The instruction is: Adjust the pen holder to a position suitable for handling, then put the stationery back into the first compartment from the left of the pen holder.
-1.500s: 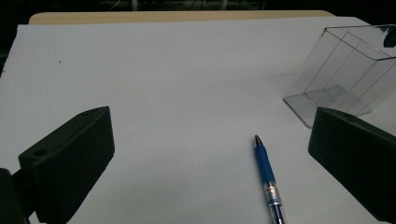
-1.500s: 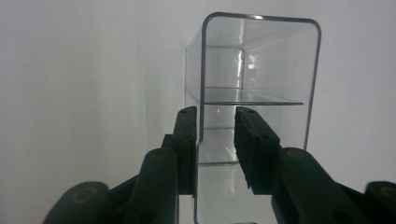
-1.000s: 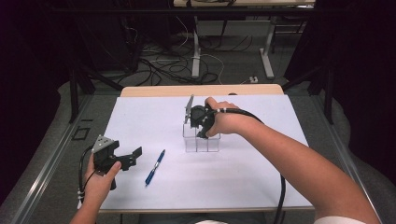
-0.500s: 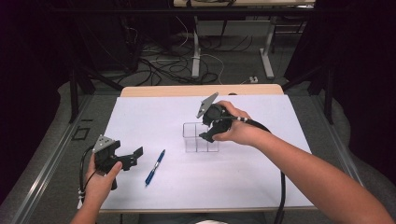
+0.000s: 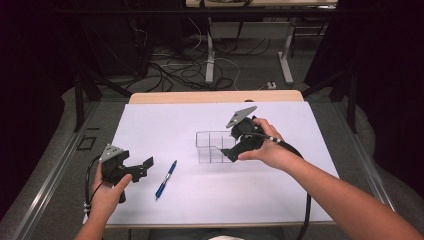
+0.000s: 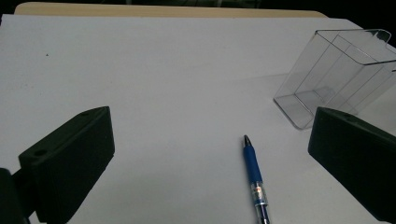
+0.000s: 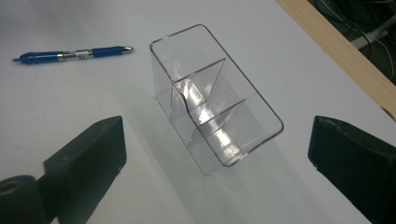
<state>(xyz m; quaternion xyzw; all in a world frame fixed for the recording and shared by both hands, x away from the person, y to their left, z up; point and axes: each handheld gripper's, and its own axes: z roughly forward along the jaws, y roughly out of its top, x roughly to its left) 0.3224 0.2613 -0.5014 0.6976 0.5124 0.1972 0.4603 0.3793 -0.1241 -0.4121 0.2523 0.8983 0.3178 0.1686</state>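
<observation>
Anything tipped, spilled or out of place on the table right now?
Nothing stands out. The clear organizer stands upright and empty on the white table; the blue pen lies flat beside it, outside it, intact. No spill or damage.

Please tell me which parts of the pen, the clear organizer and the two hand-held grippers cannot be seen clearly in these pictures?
- Pen: its rear end is cut off by the bottom edge of the left gripper view; the print on its barrel is too small in every view.
- Clear organizer: in the high view the right hand-held gripper covers its right end.
- Left hand-held gripper: the hand hides its grip in the high view.
</observation>
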